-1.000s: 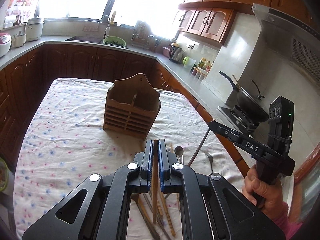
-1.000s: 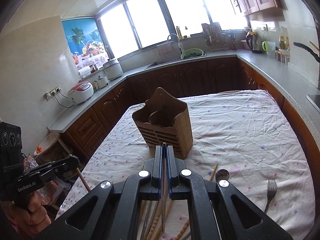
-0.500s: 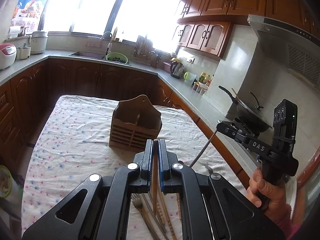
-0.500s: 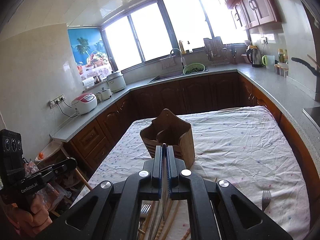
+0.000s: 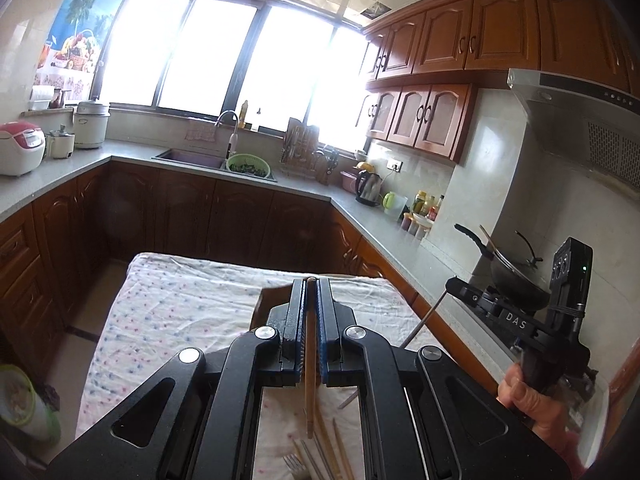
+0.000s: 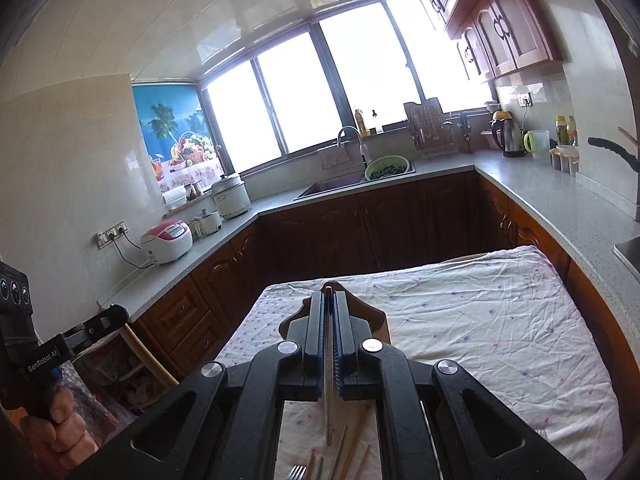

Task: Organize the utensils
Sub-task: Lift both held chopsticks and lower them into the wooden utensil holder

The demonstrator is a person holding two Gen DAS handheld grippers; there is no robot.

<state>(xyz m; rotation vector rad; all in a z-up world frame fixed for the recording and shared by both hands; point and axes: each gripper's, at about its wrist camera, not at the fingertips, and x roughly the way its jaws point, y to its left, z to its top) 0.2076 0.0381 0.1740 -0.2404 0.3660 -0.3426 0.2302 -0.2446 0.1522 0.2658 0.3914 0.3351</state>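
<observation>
My left gripper is shut on a wooden chopstick that runs lengthwise between its pads, raised above the table. My right gripper is shut on a thin metal chopstick, also lifted. The wooden utensil holder stands on the table just beyond both grippers, mostly hidden behind the fingers; only a sliver of the holder shows in the left wrist view. Loose chopsticks and a fork lie on the cloth below. Each view shows the other gripper at its side.
The table wears a white flowered cloth. Wooden cabinets and a grey counter wrap around it, with a sink, rice cookers, a kettle and a wok on the stove at the right. A hand grips the right tool.
Both grippers have risen with their chopsticks and tilted up. The holder has sunk behind the fingers, and more of the windows and ceiling shows.
</observation>
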